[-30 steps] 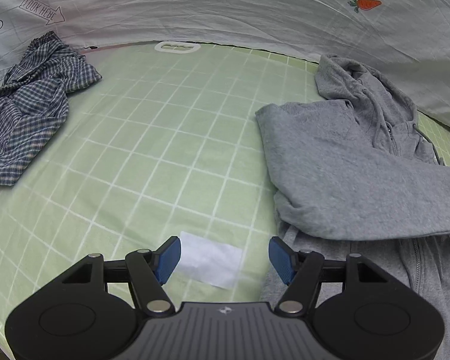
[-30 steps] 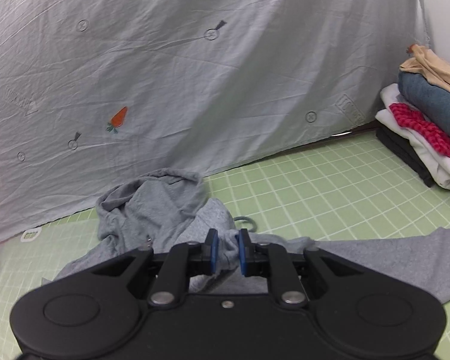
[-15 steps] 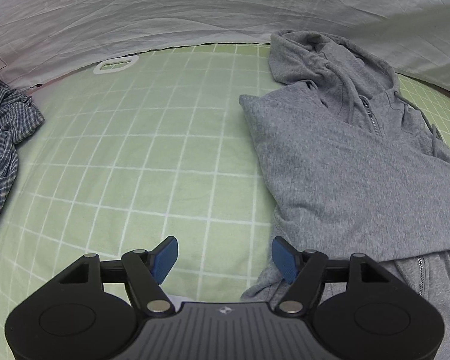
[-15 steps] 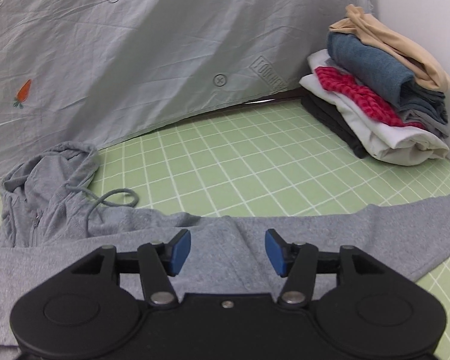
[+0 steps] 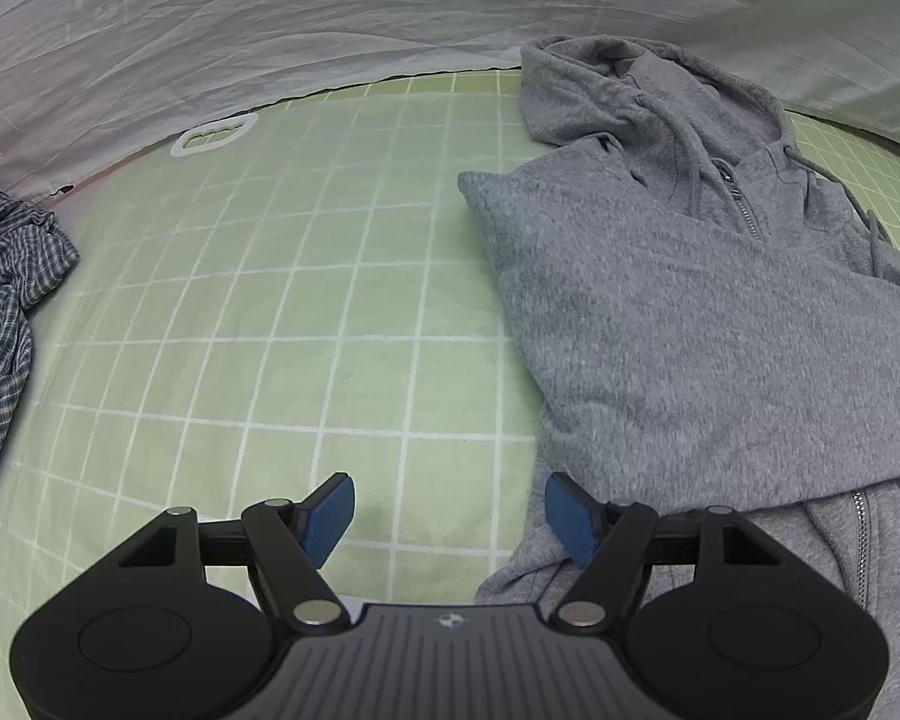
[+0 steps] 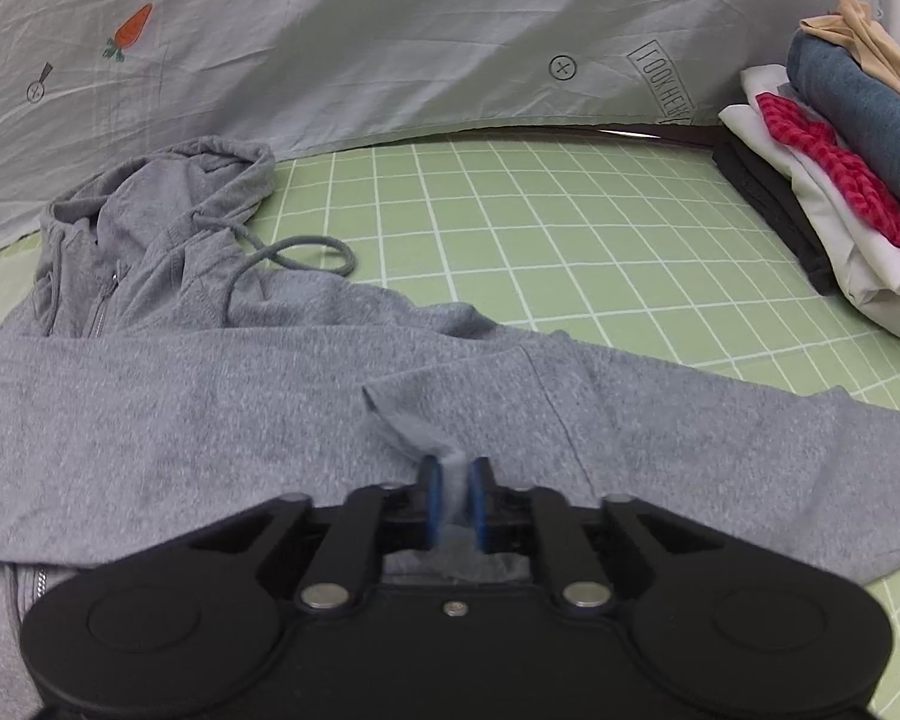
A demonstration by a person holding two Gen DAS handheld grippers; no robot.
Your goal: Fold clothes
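Observation:
A grey zip hoodie (image 5: pixel 678 324) lies on the green grid mat (image 5: pixel 306 312), hood toward the back sheet, one sleeve folded across its chest. My left gripper (image 5: pixel 449 516) is open and empty, low over the mat at the hoodie's left edge, its right fingertip over the fabric. In the right wrist view the hoodie (image 6: pixel 210 396) spreads across the front, one sleeve reaching right. My right gripper (image 6: pixel 455 492) is shut on a pinch of its grey fabric, which rises in a small ridge to the pads.
A crumpled blue checked shirt (image 5: pixel 6 324) lies at the mat's left edge. A stack of folded clothes (image 6: pixel 840 180) stands at the back right. A pale printed sheet (image 6: pixel 390 30) hangs behind. A white handle cutout (image 5: pixel 213 135) is at the mat's far edge.
The right gripper, open half a second ago, has shut on the hoodie's fabric. The left gripper has moved forward and right toward the hoodie's edge and stays open.

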